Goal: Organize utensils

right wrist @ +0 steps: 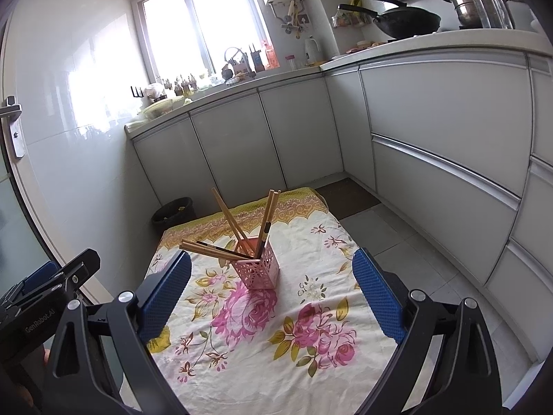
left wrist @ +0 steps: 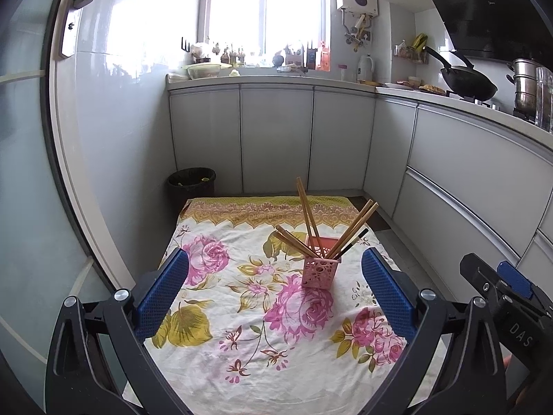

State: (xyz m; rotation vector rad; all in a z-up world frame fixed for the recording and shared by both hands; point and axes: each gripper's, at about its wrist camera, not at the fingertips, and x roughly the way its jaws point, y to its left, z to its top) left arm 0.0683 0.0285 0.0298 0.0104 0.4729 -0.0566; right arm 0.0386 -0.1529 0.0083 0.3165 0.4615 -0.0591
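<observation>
The pink perforated plastic square holder (left wrist: pixel 321 265) stood upright near the middle of the floral cotton cloth (left wrist: pixel 242 311) with pink roses and a yellow patterned border, and every utensil in sight was already in it: a spread of tan wooden chopsticks (left wrist: pixel 307 218) leaning out to the left, straight up and to the right, plus one dark-tipped stick (left wrist: pixel 352 242) among them. Nothing else lay loose on the cloth that could be made out. The left gripper (left wrist: pixel 274 290) hung back from the holder with its blue textured pads spread wide and nothing between them, and the right gripper (right wrist: pixel 271 292) was likewise wide apart and empty, the holder framed well ahead of its fingers. Judged from this, the sorting looked close to finished, and what remained was probably tidying the fan of sticks or simply backing away. To do that well, either tool should have approached from above the stick tops rather than from the side, since the light holder, loaded with long leaning sticks, would likely tip at a sideways knock; closing gently on the upper shafts and gathering them toward upright would have been the safer course.
</observation>
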